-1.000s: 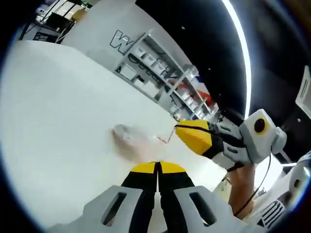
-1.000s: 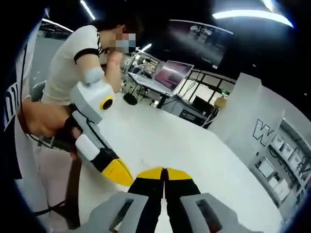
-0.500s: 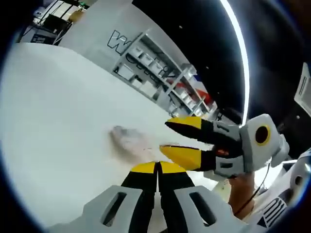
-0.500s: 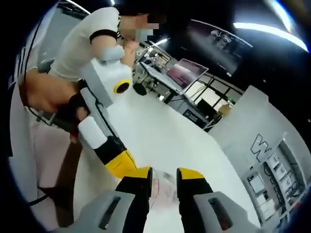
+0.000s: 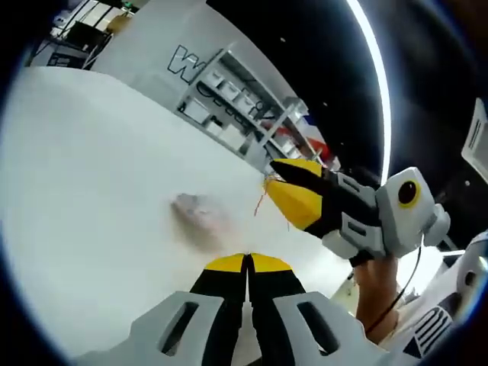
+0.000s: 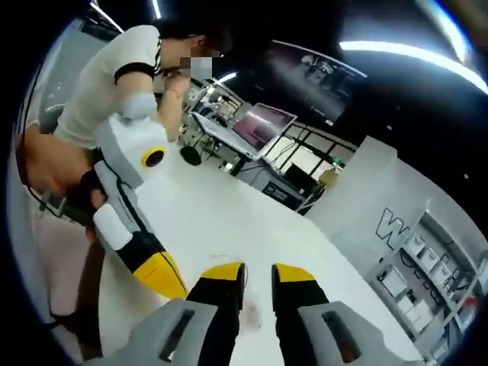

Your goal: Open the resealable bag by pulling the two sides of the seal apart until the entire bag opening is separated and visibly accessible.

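Clear, crinkled bag [image 5: 200, 216] on the smooth white table [image 5: 91, 168]

The thin film bag lies flat, its long axis running from the left claw [image 5: 246, 263], whose yellow tips are pressed together, outward; the right claw [image 6: 256, 273] stands slightly spread beside it.

Right gripper [image 5: 276, 183] fingers reopened, then narrowed — lifted off bag [image 5: 200, 216].

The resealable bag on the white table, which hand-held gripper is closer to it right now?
Left. The left hand-held gripper sits at the resealable bag's near edge, jaws shut; the right hand-held gripper is raised beside it, jaws apart.
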The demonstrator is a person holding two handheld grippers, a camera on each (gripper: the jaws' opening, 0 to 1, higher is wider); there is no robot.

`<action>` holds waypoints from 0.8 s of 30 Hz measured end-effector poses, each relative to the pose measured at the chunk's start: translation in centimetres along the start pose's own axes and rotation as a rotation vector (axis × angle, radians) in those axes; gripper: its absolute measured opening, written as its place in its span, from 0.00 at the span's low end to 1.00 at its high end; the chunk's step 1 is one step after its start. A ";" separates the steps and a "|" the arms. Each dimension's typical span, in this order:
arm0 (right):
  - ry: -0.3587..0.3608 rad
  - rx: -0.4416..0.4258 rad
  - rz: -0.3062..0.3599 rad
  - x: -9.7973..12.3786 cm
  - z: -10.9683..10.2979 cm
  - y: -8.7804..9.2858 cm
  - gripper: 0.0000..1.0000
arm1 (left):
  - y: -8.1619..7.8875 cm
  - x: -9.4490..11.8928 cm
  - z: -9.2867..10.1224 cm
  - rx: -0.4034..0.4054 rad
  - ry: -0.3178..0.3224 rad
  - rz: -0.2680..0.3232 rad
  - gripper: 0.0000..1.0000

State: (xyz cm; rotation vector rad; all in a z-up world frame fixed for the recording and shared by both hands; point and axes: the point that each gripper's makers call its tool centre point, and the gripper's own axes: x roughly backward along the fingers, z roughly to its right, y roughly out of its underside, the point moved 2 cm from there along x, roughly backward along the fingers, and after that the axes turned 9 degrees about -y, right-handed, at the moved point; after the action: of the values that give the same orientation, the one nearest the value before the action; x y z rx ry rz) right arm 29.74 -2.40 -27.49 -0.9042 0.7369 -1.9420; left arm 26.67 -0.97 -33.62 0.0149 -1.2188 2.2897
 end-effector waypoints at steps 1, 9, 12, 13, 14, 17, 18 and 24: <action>-0.012 0.001 -0.007 0.0 -0.4 0.2 0.12 | 0.0 0.0 0.0 -0.001 0.000 0.000 0.01; -0.045 -0.003 -0.051 -0.7 -1.7 1.4 0.09 | -0.1 -0.1 -0.3 -0.008 0.001 -0.005 0.01; -0.038 -0.009 -0.040 -0.7 -1.5 1.3 0.01 | -0.2 -0.1 -0.5 -0.033 -0.009 0.000 0.01; -0.033 -0.008 -0.035 -0.7 -1.4 1.3 0.00 | -0.2 -0.2 -0.6 -0.047 -0.012 0.005 0.01; -0.027 -0.008 -0.031 -0.7 -1.3 1.3 0.00 | -0.3 -0.2 -0.6 -0.071 -0.013 0.017 0.02; 0.006 -0.031 -0.012 -0.5 -0.7 1.4 0.00 | -1.4 -0.4 -1.1 -0.231 -0.050 0.091 0.06; 0.024 -0.050 -0.001 -0.4 -0.3 1.4 0.00 | -1.9 -0.4 -1.1 -0.287 -0.073 0.116 0.12; 0.077 -0.195 0.080 0.3 1.5 1.7 0.00 | -4.2 -0.5 -1.8 -0.516 -0.150 0.210 0.49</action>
State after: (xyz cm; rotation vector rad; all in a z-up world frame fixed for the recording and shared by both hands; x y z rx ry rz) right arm 31.61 -3.71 -27.87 -0.9060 1.0067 -1.8659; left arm 29.43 2.06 -31.60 -0.1372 -1.9381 2.1022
